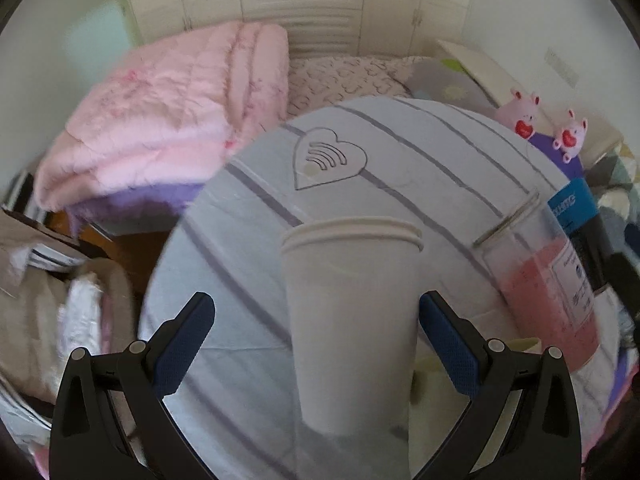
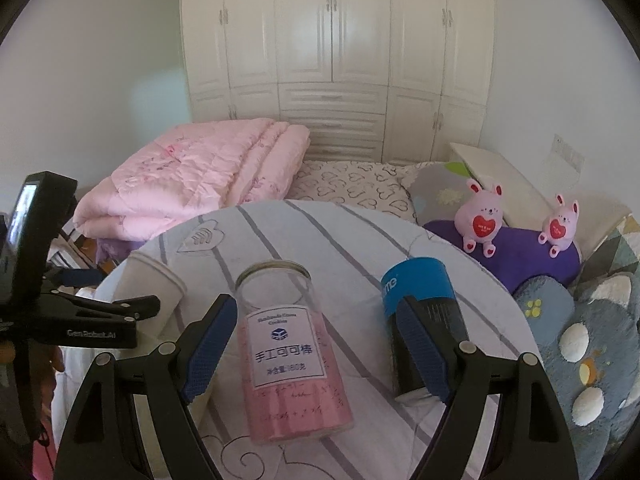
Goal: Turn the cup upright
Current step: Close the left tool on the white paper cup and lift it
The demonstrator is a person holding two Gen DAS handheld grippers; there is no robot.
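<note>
The white paper cup [image 1: 352, 320] is standing mouth-up on the striped cloth-covered round table [image 1: 256, 216], its rolled rim at the top and its long axis running vertical, narrowing toward the base. The left gripper [image 1: 316, 340] is straddling it with its jaws spread wide; the right blue pad [image 1: 448, 344] is sitting just beside or against the cup wall, which I cannot tell apart, while the left pad is standing clear with table showing in the gap. In the right wrist view the cup [image 2: 148, 284] is sitting near the table's left edge, with the left gripper [image 2: 120, 308] reaching in beside it.

Just right of the cup, a clear jar [image 2: 288, 352] with pink contents is standing upright, and a blue-and-black can [image 2: 424, 320] is standing further right. The right gripper [image 2: 320, 352] is hanging wide apart around the jar, gripping nothing, its right pad overlapping the can. Open tabletop is lying beyond the cup toward the heart print [image 1: 328, 158]; a pink quilt [image 2: 192, 176] is lying behind.
</note>
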